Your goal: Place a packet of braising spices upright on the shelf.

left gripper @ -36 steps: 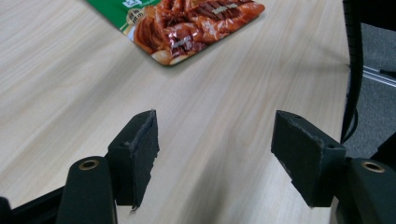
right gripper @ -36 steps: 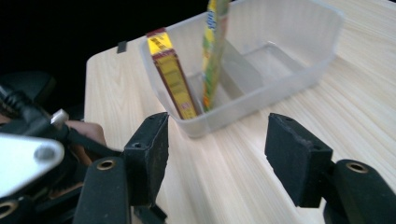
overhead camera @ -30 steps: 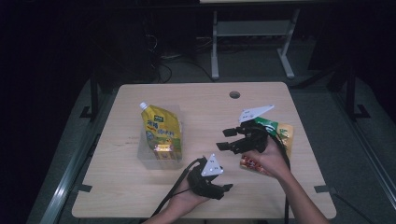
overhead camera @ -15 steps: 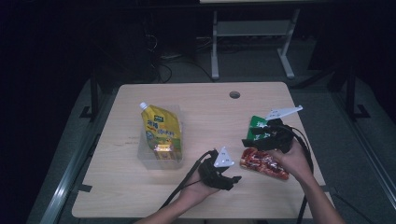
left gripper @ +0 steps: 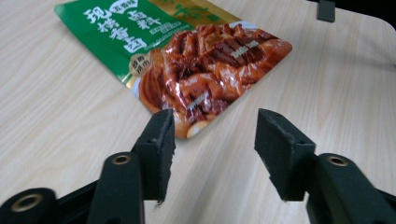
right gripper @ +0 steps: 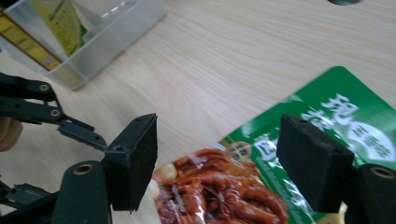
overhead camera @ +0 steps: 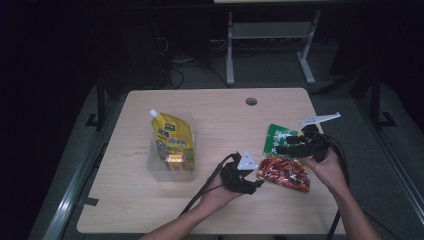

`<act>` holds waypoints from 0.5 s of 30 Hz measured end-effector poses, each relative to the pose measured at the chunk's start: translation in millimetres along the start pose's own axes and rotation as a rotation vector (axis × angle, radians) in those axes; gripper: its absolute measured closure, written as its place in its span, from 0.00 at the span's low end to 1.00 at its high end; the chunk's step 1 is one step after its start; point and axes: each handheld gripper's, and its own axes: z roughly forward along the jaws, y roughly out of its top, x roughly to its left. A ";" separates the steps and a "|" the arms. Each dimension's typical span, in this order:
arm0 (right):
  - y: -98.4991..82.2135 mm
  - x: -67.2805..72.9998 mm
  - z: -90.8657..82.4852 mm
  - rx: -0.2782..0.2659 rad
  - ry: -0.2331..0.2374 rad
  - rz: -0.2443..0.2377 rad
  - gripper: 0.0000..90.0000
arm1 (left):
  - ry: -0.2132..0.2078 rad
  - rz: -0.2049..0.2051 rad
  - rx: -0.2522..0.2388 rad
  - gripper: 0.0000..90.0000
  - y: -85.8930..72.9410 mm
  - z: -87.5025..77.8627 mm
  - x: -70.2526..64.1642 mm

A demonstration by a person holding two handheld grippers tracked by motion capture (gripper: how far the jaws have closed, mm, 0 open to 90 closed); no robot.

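Yellow pouch [overhead camera: 171, 140]: already lying in bin [overhead camera: 155, 167], centre-left. Red-green packet [overhead camera: 283, 162]: lying flat on worktop [overhead camera: 220, 120], lower right, awaiting pickup. My left gripper [overhead camera: 257, 184] is closing on its corner, empty; right gripper [overhead camera: 279, 148] is opening above it.

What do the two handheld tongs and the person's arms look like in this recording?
Both tongs are black. The left tongs carry a grey three-cornered plate and trail a black cable. The right tongs carry a similar grey plate, with a black cable. Each has two blocky black pads on arms with brass-ringed holes. The forearms are bare, with no sleeves in view.
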 end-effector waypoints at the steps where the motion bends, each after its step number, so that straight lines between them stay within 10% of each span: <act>1: 0.0 -2.1 -1.2 0.004 -0.009 0.011 0.32 | 0.000 0.010 0.010 0.55 1.8 1.2 1.2; 15: -12.0 -39.8 -4.4 0.050 -0.125 0.116 0.33 | -0.011 -0.002 0.043 0.85 14.8 39.4 5.9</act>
